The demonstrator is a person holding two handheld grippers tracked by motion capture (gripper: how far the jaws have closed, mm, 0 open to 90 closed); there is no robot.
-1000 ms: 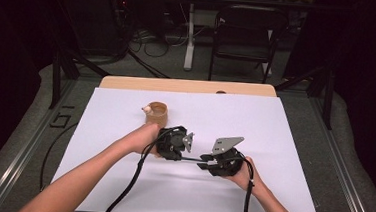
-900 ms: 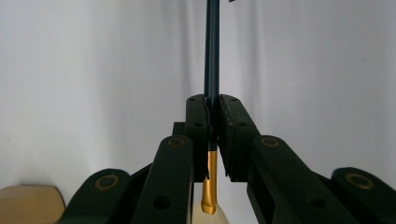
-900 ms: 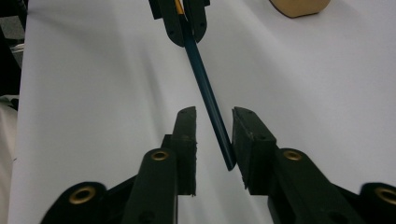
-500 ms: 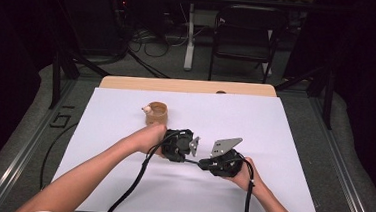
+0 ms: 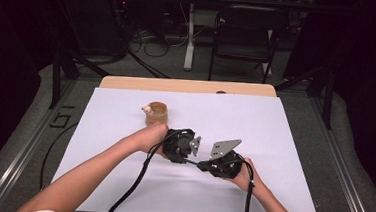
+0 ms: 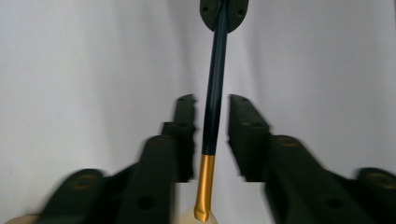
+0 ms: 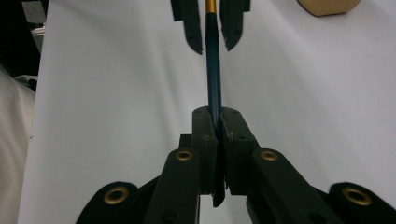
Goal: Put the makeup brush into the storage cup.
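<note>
A thin dark blue stick (image 6: pixel 215 93) with a gold end (image 6: pixel 204 182) runs between my two grippers, which face each other low over the white table (image 5: pixel 273 142). My right gripper (image 7: pixel 218 114) has just closed further and is shut on the stick's dark end (image 7: pixel 213 70). My left gripper (image 6: pixel 212 100) has just been opening. The stick lies between its jaws with a gap on either side. In the high view the left gripper (image 5: pixel 195 154) and right gripper (image 5: pixel 203 164) meet near the table's middle. The right gripper's pads (image 6: pixel 236 11) clamp the stick's far end.
A small wooden cup (image 5: pixel 156 113) with something pale at its rim stands just behind the left hand; its base shows in the right gripper view (image 7: pixel 327 4). Cables (image 5: pixel 130 192) trail off the front edge. White table stretches to both sides.
Both hands keep their places on the table; the high view shows no clear shift.
</note>
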